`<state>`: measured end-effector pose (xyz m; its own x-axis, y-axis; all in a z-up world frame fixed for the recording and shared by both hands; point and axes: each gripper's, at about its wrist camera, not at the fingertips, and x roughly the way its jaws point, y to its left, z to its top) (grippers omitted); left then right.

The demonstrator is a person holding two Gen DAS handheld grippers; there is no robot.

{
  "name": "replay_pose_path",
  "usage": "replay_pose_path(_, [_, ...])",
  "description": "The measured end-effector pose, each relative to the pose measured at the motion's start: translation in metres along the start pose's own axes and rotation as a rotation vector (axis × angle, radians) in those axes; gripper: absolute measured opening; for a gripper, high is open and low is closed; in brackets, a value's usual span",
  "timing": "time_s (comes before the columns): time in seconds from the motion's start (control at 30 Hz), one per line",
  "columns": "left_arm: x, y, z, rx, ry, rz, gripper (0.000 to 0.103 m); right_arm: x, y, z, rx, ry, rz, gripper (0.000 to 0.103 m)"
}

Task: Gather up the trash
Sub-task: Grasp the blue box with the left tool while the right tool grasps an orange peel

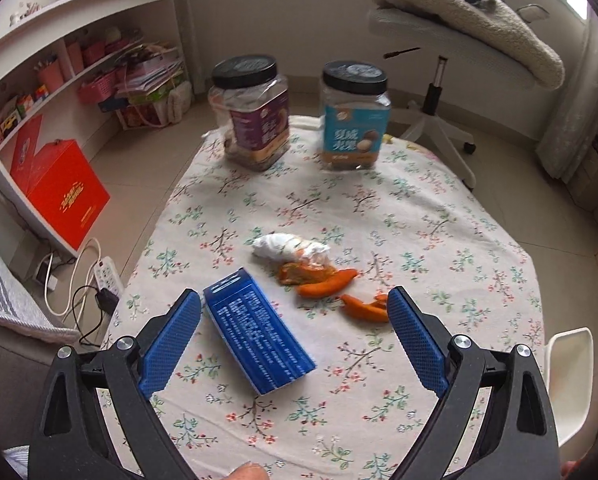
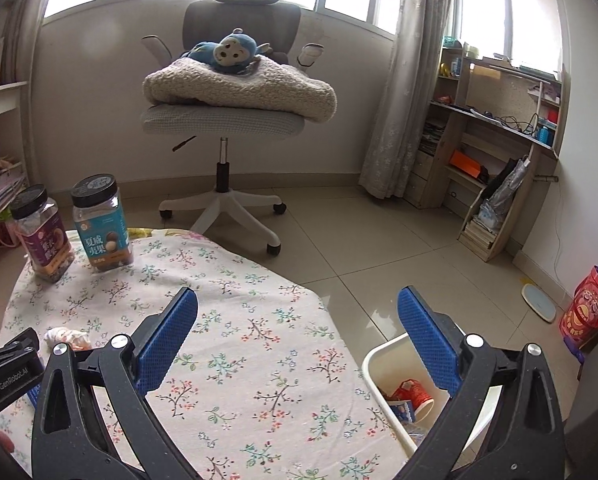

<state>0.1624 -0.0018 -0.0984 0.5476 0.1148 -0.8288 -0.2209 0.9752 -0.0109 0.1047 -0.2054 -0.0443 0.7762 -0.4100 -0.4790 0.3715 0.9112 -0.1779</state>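
L gripper [image 1: 293, 312]: jaws wide, nothing held, above the floral cloth [image 1: 439, 240].
Blue box [image 1: 259, 332]: flat on cloth between L fingers, nearer the 9 o'clock finger, not touching.
Tissue wad [image 1: 289, 248]: 12 o'clock of box, w/ orange peels [image 1: 319, 278] just beside it at 4 o'clock.
More peel [image 1: 365, 308]: by the 3 o'clock finger.
Jars [image 1: 255, 112]: two, far edge, 12 o'clock.
R gripper [image 2: 299, 328]: jaws wide, empty, over cloth edge.
Bin [image 2: 379, 360]: white, on floor at 4 o'clock, red cup [image 2: 417, 398] inside.
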Motion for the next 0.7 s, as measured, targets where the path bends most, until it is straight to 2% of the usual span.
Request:
replay_pose_path(0.1, [0.042,0.036,0.001,-0.079,0.165,0.011,0.091,0.006,0.017,0.000,-0.014,0.033,0.034,0.096])
replay_pose_path(0.17, [0.067,0.055,-0.002,-0.131,0.248,0.008,0.091,0.013,0.024,0.000,-0.018,0.067,0.056,0.096])
replay_pose_path(0.27, [0.095,0.072,-0.006,-0.226,0.349,-0.046,0.091,0.024,0.032,-0.002,-0.017,0.122,0.084,0.096])
replay_pose_path(0.47, [0.116,0.071,0.000,-0.291,0.406,-0.133,0.091,0.045,0.043,-0.007,-0.008,0.206,0.112,0.096])
replay_pose_path(0.63, [0.131,0.054,-0.004,-0.254,0.481,-0.161,0.090,0.055,0.063,-0.011,-0.051,0.239,0.134,0.096])
replay_pose_path(0.67, [0.133,0.053,-0.006,-0.239,0.490,-0.152,0.086,0.056,0.068,-0.012,-0.068,0.244,0.140,0.096])
replay_pose_path(0.7, [0.134,0.053,-0.009,-0.228,0.495,-0.142,0.072,0.057,0.073,-0.013,-0.086,0.249,0.146,0.096])
